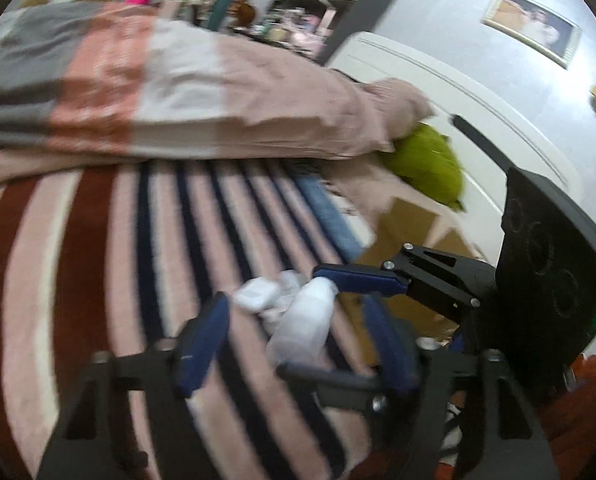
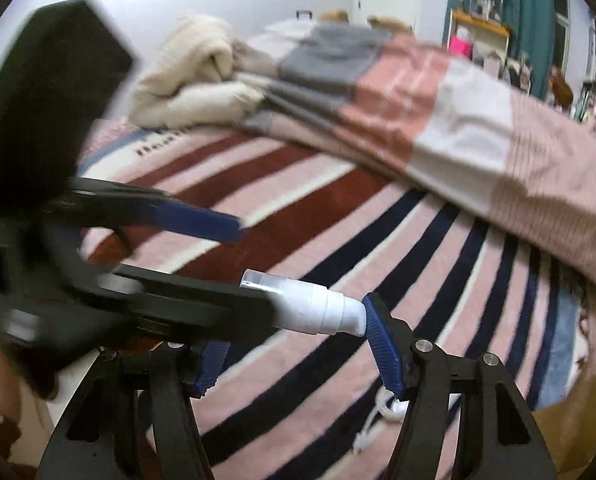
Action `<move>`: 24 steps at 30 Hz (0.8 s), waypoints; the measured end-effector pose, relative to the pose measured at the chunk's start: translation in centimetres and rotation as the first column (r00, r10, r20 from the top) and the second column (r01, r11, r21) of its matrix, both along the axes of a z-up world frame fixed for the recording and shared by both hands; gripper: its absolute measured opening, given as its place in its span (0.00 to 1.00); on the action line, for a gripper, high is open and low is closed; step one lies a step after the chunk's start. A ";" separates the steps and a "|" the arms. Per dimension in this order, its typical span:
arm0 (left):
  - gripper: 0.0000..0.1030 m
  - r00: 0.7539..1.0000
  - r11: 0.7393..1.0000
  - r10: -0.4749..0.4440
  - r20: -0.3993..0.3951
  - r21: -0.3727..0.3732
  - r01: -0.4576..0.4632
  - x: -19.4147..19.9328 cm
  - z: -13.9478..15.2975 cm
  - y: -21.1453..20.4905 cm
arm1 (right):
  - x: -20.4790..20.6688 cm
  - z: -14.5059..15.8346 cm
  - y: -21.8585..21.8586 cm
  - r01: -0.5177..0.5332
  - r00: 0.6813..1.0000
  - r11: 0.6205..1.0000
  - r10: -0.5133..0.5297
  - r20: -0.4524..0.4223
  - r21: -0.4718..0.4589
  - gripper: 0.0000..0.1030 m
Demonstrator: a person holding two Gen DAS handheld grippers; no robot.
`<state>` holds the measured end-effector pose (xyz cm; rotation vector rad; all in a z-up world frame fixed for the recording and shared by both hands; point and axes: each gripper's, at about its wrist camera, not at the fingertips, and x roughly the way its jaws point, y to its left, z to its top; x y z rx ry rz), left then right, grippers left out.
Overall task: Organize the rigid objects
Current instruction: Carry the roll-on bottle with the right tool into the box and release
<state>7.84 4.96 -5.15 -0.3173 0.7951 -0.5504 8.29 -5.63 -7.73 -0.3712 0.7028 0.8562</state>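
A small white pump bottle (image 2: pixel 321 312) with a clear cap hangs above the striped blanket (image 2: pixel 337 208). My right gripper (image 2: pixel 294 320) is shut on it: the bottle's end presses on the right blue pad (image 2: pixel 377 340), while the left pad is hidden behind the other gripper. My left gripper (image 1: pixel 294 304) stands open around the same bottle (image 1: pixel 305 320), with gaps on both sides of it. In the left wrist view the right gripper (image 1: pixel 301 320) comes in from the right. In the right wrist view the left gripper (image 2: pixel 254 268) reaches in from the left, near the cap.
A white earbud case (image 1: pixel 254 294) and other white bits lie on the blanket just beyond the bottle. A cardboard box (image 1: pixel 409 232) and a green cushion (image 1: pixel 429 168) sit by the white headboard (image 1: pixel 457 92). A folded duvet (image 2: pixel 417 120) lies across the bed; a white cord (image 2: pixel 385 404) rests near me.
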 end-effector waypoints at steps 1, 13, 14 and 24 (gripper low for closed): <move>0.44 1.000 1.000 -0.025 0.006 0.005 0.025 0.3 0.6 -1.1 | -0.3 0.5 -0.6 0.004 1.000 1.000 -0.005 0.012 0.003 0.58; 0.28 0.948 0.944 -0.320 -0.003 0.080 0.319 5.3 3.9 -17.6 | 0.4 4.9 -14.5 0.221 0.971 0.975 -0.222 0.086 0.024 0.58; 0.28 0.940 0.936 -0.341 -0.017 0.083 0.341 5.7 3.8 -18.8 | 0.9 4.8 -15.8 0.243 0.967 0.970 -0.244 0.077 0.016 0.58; 0.56 0.908 0.896 -0.395 -0.141 0.159 0.415 8.5 1.8 -25.9 | 3.6 2.2 -22.2 0.386 0.919 0.913 -0.393 -0.036 -0.132 0.59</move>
